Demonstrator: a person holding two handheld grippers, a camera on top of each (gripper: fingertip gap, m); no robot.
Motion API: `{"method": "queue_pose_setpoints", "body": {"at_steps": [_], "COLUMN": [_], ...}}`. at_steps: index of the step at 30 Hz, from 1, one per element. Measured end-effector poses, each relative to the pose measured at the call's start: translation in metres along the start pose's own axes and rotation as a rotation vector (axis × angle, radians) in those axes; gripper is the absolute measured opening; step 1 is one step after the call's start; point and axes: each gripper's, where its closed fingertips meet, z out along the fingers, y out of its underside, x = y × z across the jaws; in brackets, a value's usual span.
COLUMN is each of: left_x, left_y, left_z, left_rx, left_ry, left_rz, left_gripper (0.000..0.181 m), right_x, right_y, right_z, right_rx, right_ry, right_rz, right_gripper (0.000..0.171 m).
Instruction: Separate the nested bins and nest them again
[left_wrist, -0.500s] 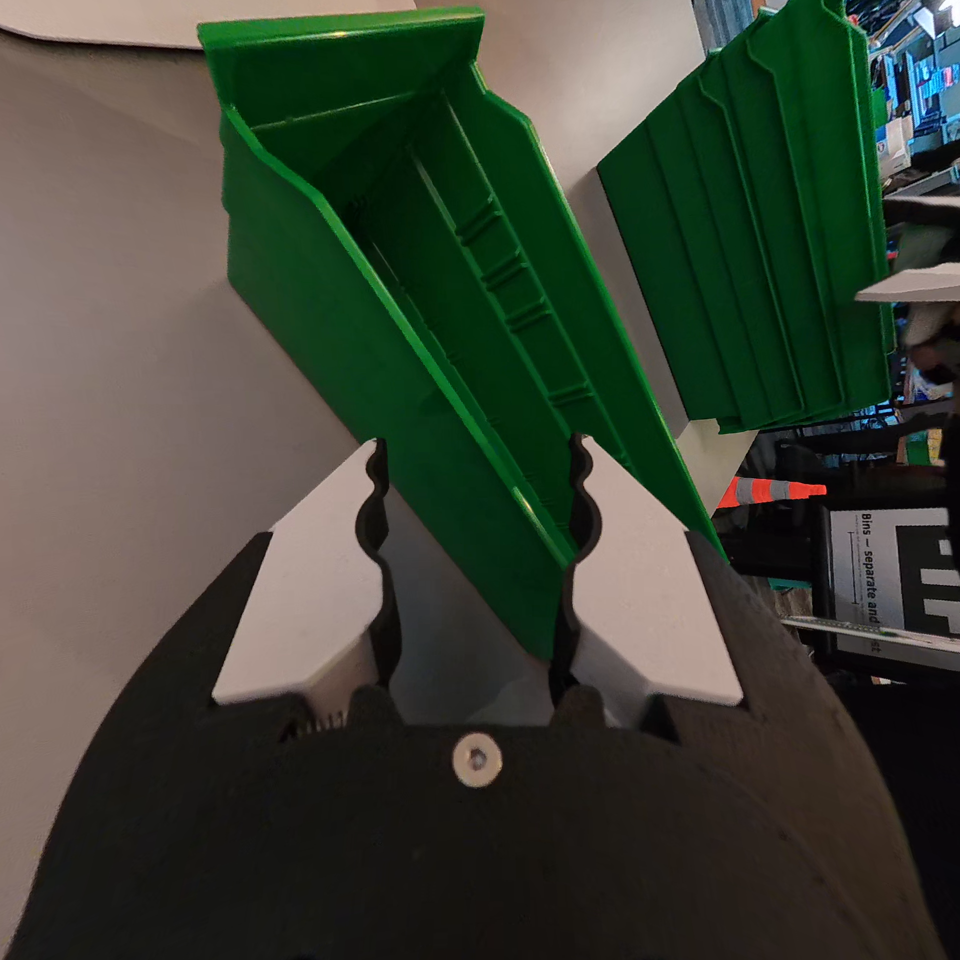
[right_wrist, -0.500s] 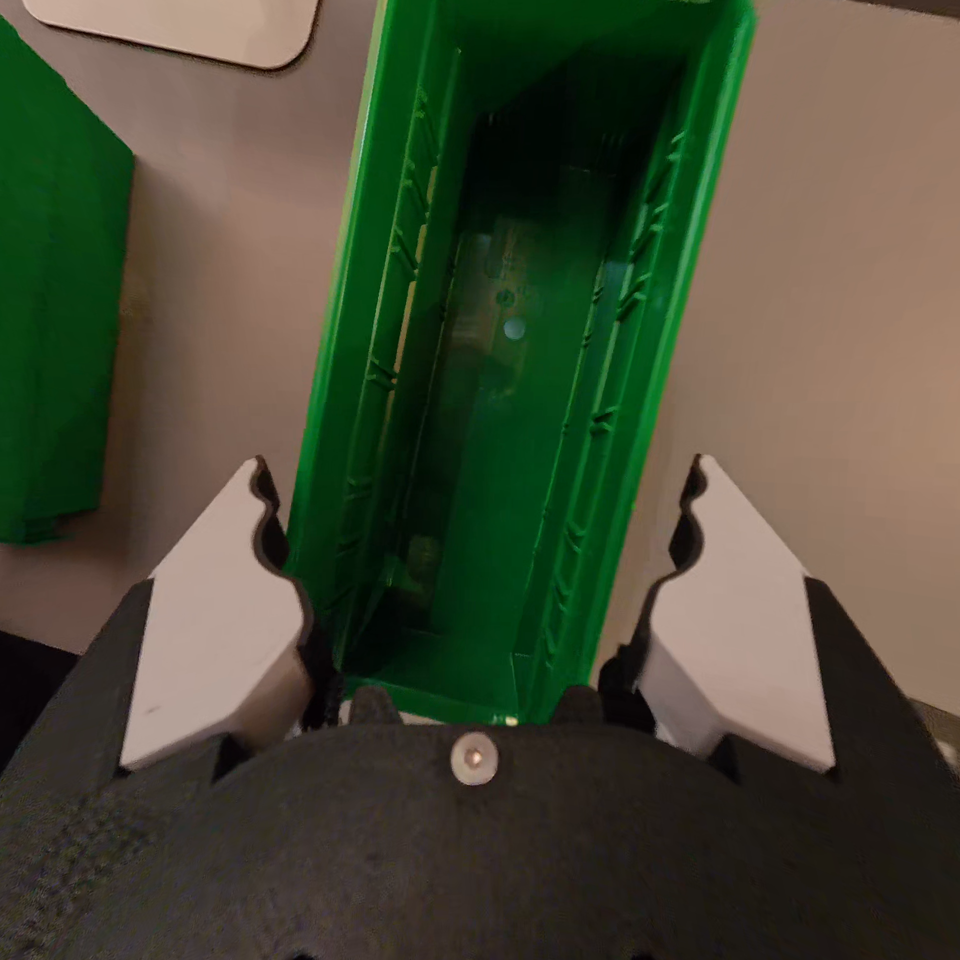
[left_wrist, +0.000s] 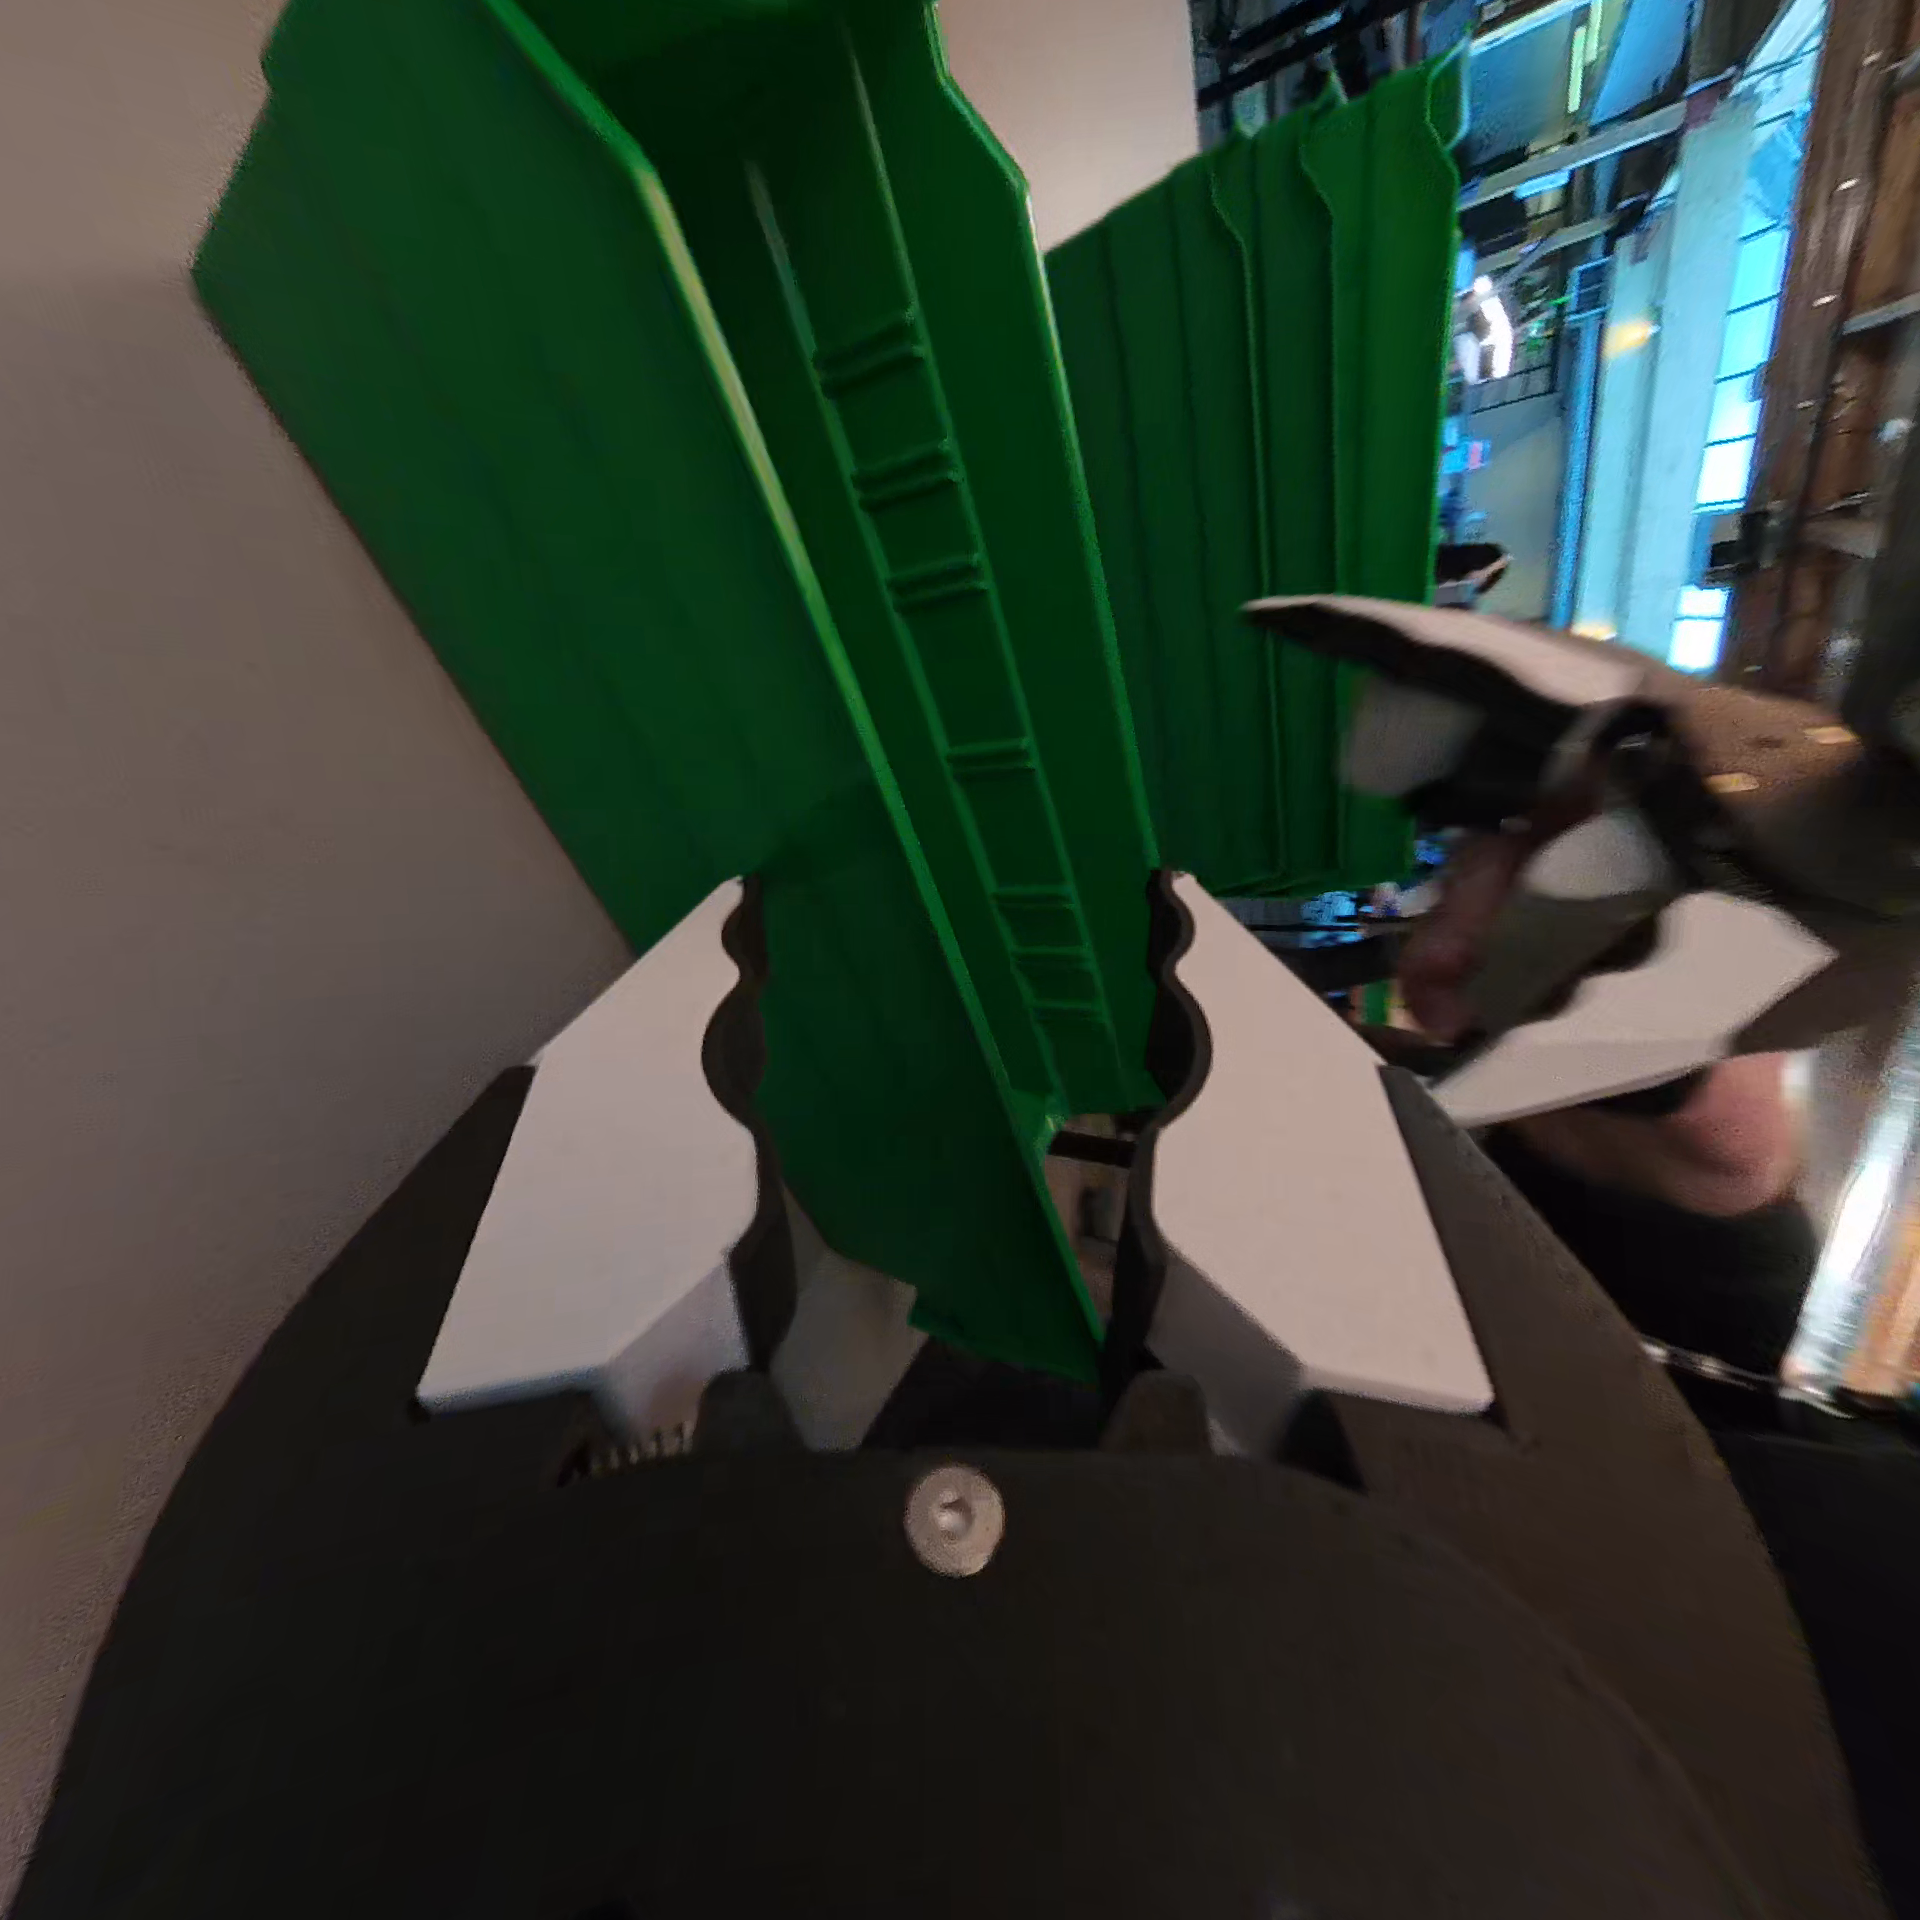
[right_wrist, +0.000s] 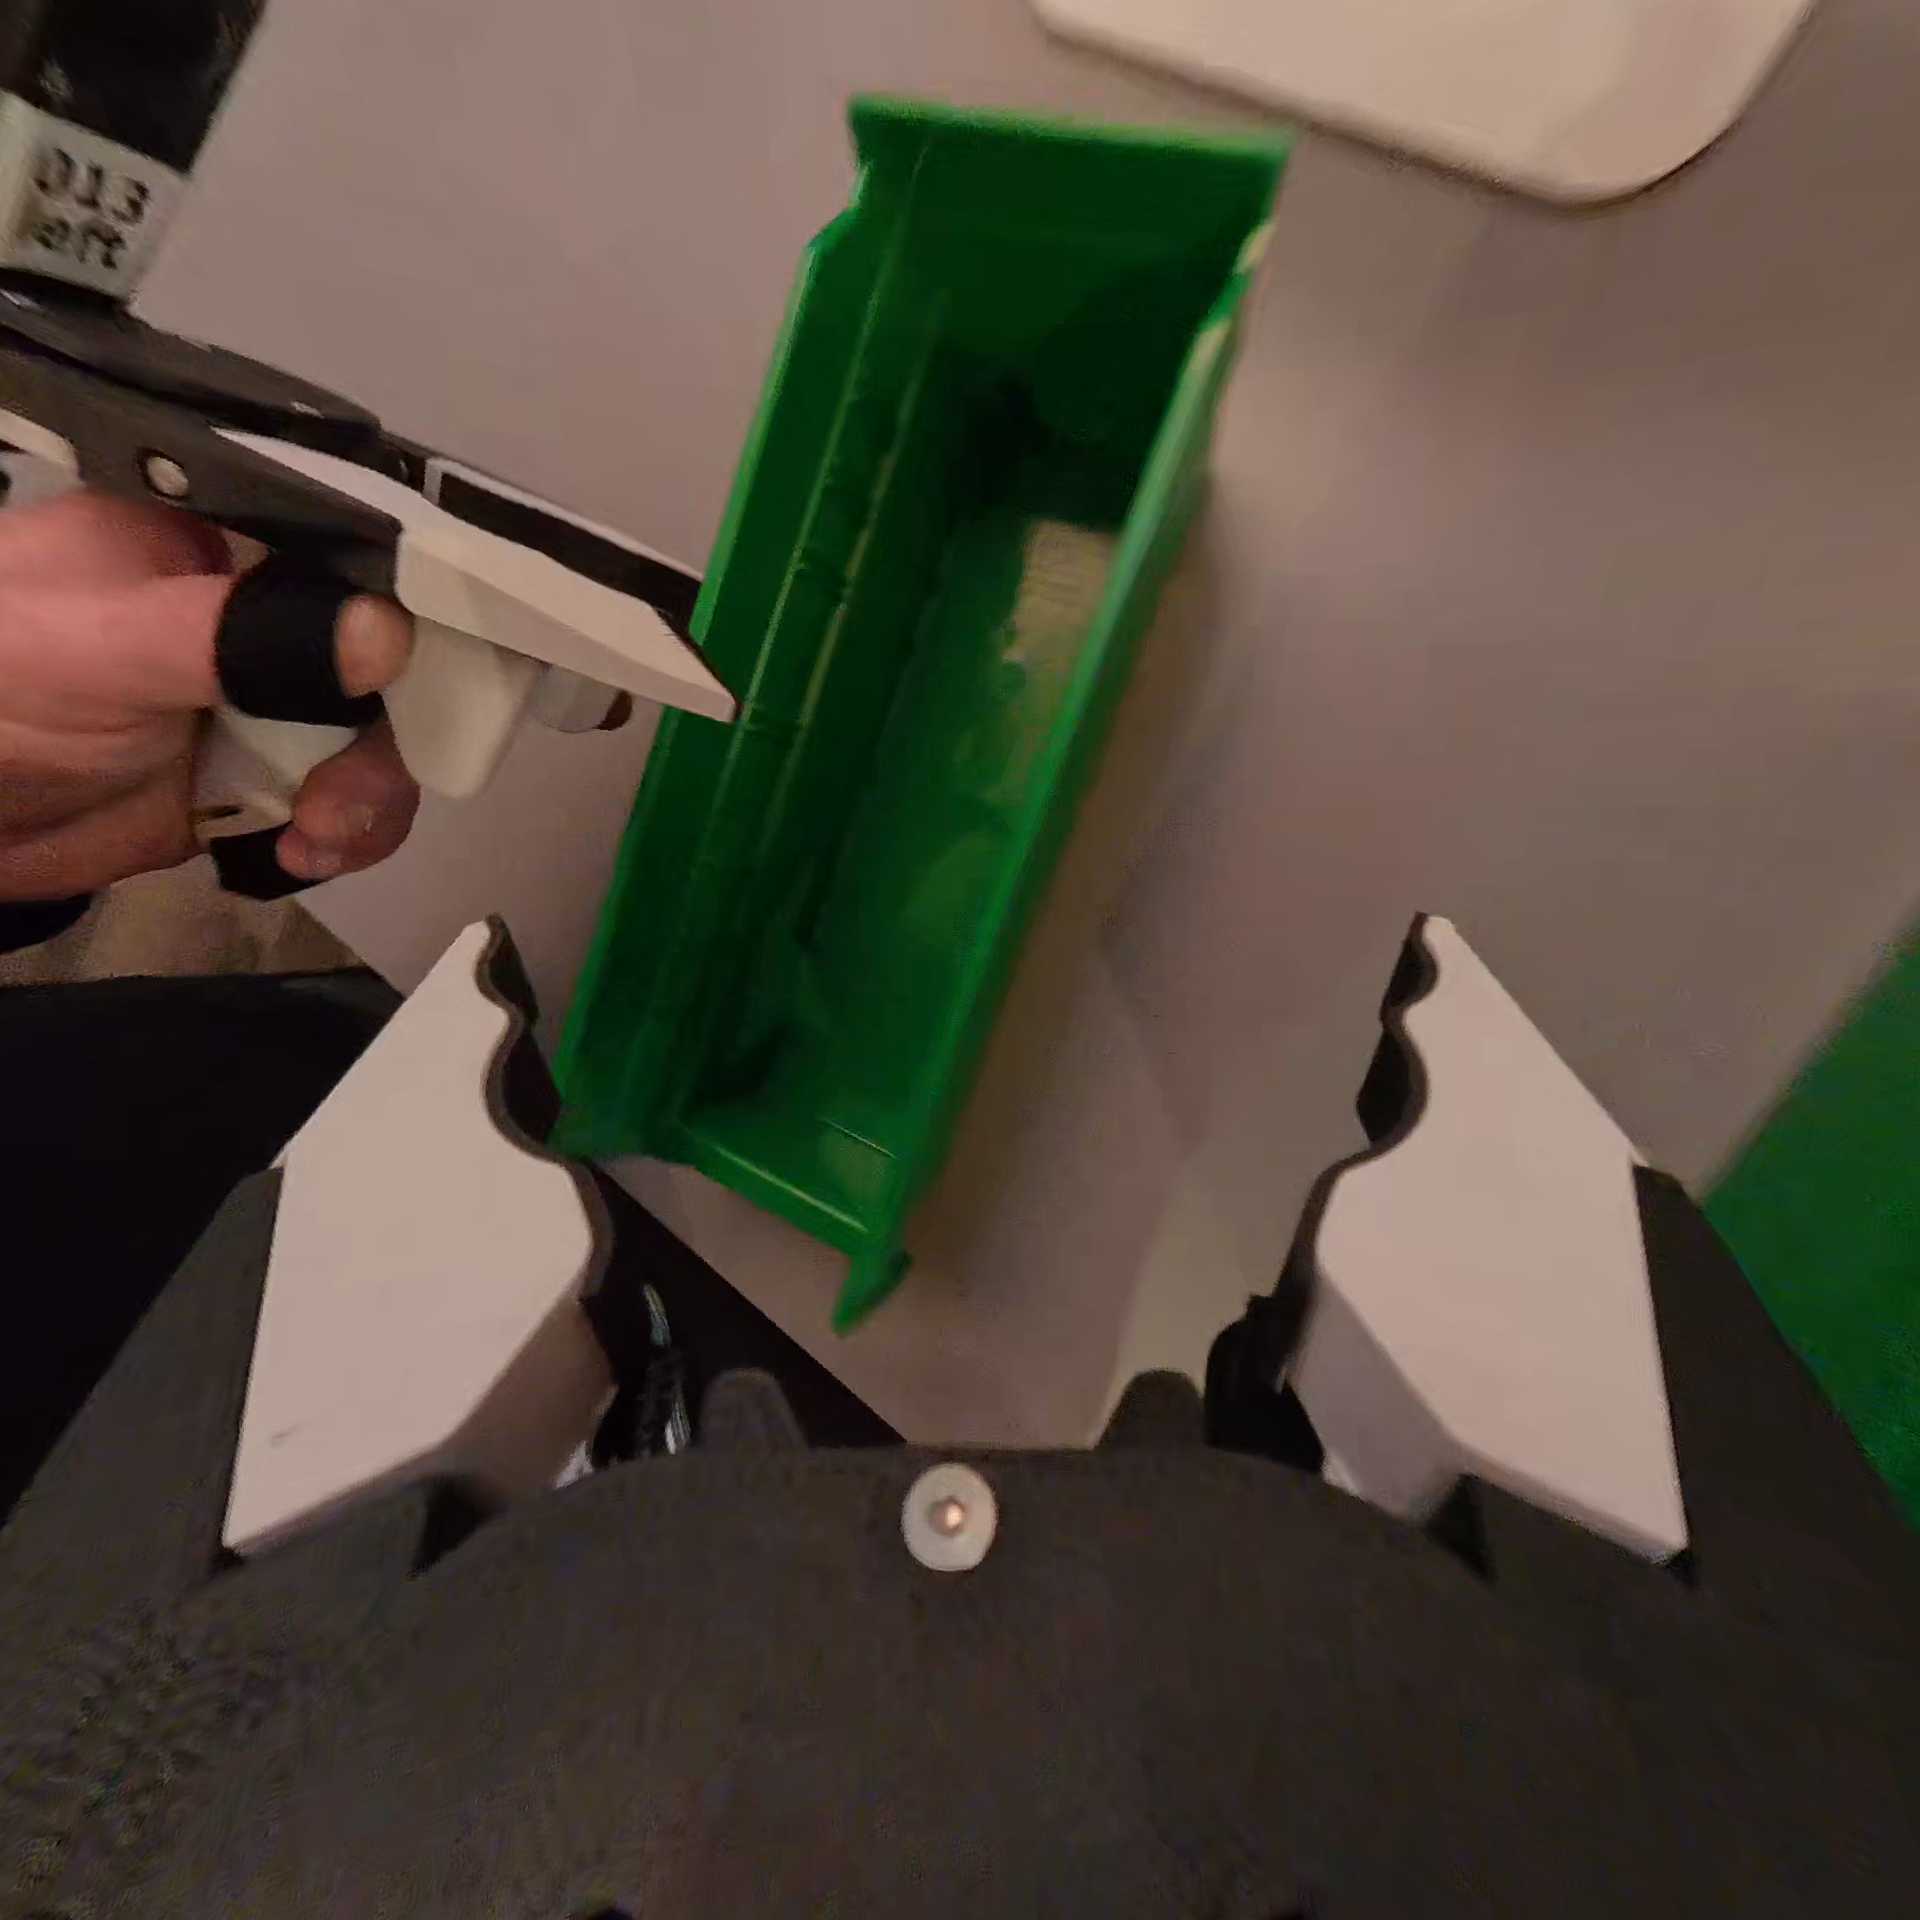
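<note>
Left gripper (left_wrist: 956, 1049): jaws closed down on the long side wall of a single green bin (left_wrist: 582, 499); the wall edge runs between the two pads, and the bin stretches away toward 12 o'clock from the jaws. In the right wrist view the same gripper (right_wrist: 665, 644) comes in from 9 o'clock, its white fingertip (right_wrist: 623, 644) on the bin's left wall, with a hand (right_wrist: 156, 707) on its trigger.

Right gripper (right_wrist: 956, 1049): jaws wide apart, nothing between them but bare grey table (right_wrist: 1455, 623). The bin (right_wrist: 935, 623) sits open side up at 12 o'clock, its near corner just beside the left pad; whether they touch I cannot tell. In the left wrist view this gripper (left_wrist: 1507, 862) shows blurred at 3 o'clock, fingers spread and empty.

A stack of nested green bins (left_wrist: 1247, 520) stands at 1 o'clock in the left view, behind the held bin; a green edge (right_wrist: 1829, 1195) at 3 o'clock in the right view is probably part of it. A white board corner (right_wrist: 1455, 83) is at 1 o'clock on the table.
</note>
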Motion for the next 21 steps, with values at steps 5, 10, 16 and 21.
{"method": "queue_pose_setpoints", "body": {"at_steps": [5,10,16,21], "left_x": [0.018,0.012,0.001,-0.003], "left_y": [0.016,0.017,0.006,0.002], "left_z": [0.008,0.001,-0.009,-0.011], "left_rx": [-0.058,-0.058,-0.024,-0.010], "left_ry": [0.161,0.175,0.161,0.160], "left_rz": [-0.145,-0.149,-0.146,-0.147], "left_gripper": [0.073,0.067,0.067,0.067], "right_x": [-0.014,-0.013,0.002,0.009], "right_y": [0.036,0.048,0.041,0.020], "right_z": [0.059,0.075,0.063,0.031], "right_rx": [-0.177,-0.219,-0.210,-0.130], "right_ry": [0.029,0.043,0.061,0.007], "right_rz": [-0.021,-0.046,-0.051,0.028], "right_gripper": [0.156,0.140,0.122,0.119]}}
